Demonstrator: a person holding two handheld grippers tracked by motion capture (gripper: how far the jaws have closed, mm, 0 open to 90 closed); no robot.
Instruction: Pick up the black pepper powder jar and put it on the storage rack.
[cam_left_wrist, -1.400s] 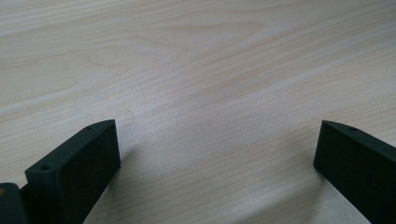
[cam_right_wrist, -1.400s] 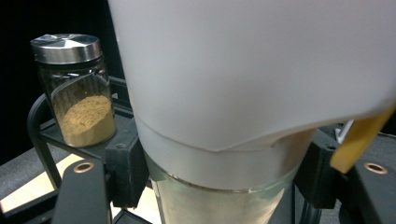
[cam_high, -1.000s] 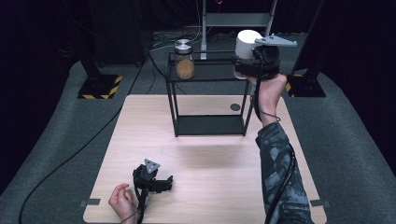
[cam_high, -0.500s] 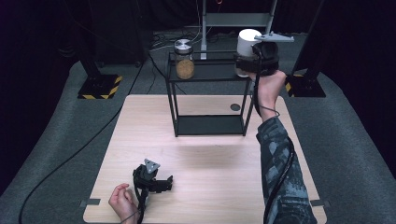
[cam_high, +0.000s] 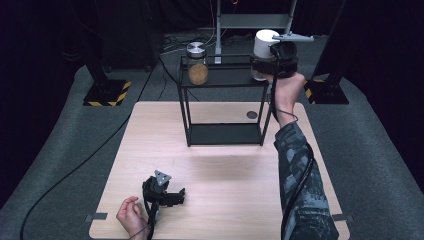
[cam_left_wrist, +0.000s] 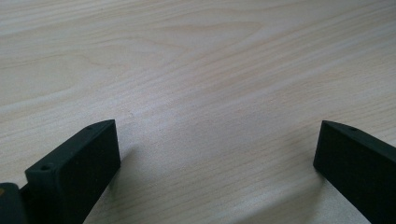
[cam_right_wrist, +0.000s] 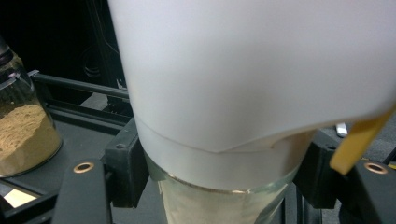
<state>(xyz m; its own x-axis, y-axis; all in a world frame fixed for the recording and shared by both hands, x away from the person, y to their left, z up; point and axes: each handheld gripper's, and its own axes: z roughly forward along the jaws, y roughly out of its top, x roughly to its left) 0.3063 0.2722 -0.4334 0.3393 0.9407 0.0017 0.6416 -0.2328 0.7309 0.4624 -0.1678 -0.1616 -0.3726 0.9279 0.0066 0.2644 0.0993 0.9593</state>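
A glass jar with a tall white lid (cam_high: 262, 50) (cam_right_wrist: 243, 93) is held at the right end of the black shelf's top (cam_high: 227, 77), with my right gripper (cam_high: 272, 65) (cam_right_wrist: 219, 168) shut on its glass body just under the lid. Whether its base touches the shelf top is hidden. A second glass jar (cam_high: 197, 65) (cam_right_wrist: 23, 135), with a silver lid and tan powder inside, stands on the shelf top at the left. My left gripper (cam_high: 167, 192) (cam_left_wrist: 215, 154) lies on the wooden table (cam_high: 225, 190) near the front edge, open with bare wood between its jaws.
The black wire shelf has a lower tier (cam_high: 225, 134) near table level. A small dark round disc (cam_high: 252, 114) lies on the table to the right of the shelf. Black stands with yellow-striped bases (cam_high: 105, 92) are on the floor behind the table.
The right gripper has shifted the white-lidded jar slightly left and lower over the shelf's right end. The left gripper has not moved.
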